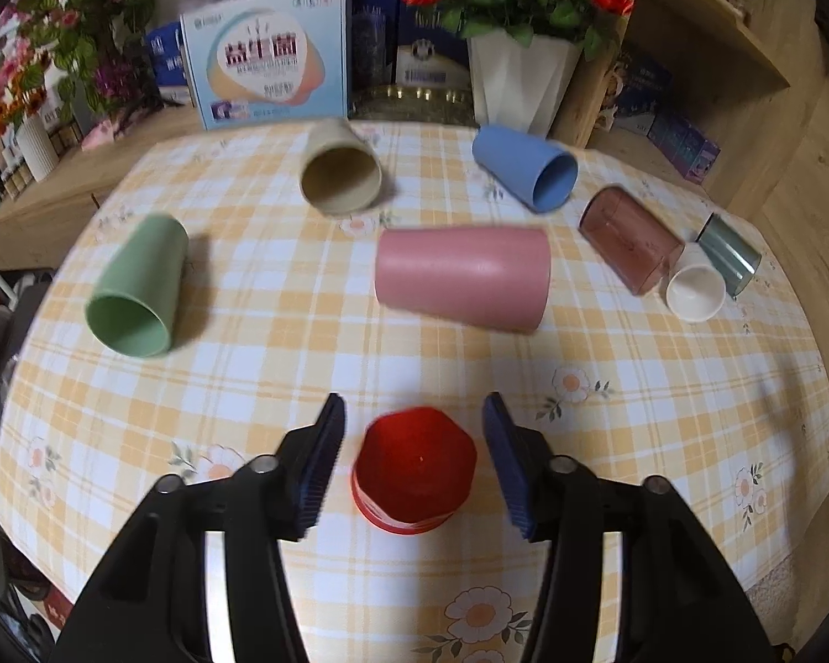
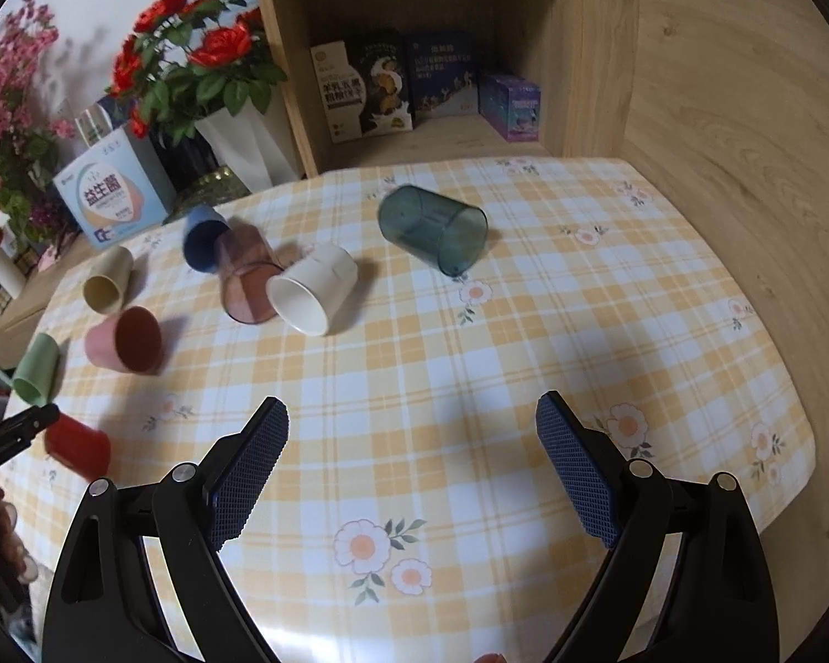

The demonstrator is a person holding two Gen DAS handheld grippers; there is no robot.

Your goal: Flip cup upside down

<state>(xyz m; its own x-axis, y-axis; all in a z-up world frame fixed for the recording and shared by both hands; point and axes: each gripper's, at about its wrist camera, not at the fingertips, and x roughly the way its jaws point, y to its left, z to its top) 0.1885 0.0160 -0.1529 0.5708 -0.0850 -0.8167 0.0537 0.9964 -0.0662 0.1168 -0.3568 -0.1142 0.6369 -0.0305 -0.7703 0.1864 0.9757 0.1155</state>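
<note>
Hard to make out in the left wrist view: blurred edges on the red cup [image 1: 414, 469], its rim partly lost against the checked cloth [image 1: 248, 364]. In the right wrist view only partly seen, same cup [image 2: 77, 446] smeared at the far left, with the left gripper [image 2: 14, 431] cut off by the frame edge just beside it. Teal cup [image 1: 729, 254] half hidden behind the white cup [image 1: 695, 287].

Left gripper [image 1: 414, 464]: spread wide, pads on either side of the red cup, not touching it. Cup standing mouth down, base up, directly between the fingers, close in front of the camera. Ahead, lying on their sides: pink cup [image 1: 461, 276] straight ahead, green cup [image 1: 138, 287] ahead left, beige cup [image 1: 340, 168] and blue cup [image 1: 525, 166] farther off, brown clear cup [image 1: 630, 237] ahead right.

Right gripper [image 2: 412, 469]: spread wide, holding nothing, bare cloth between the fingers. Red cup well off to its left.
</note>
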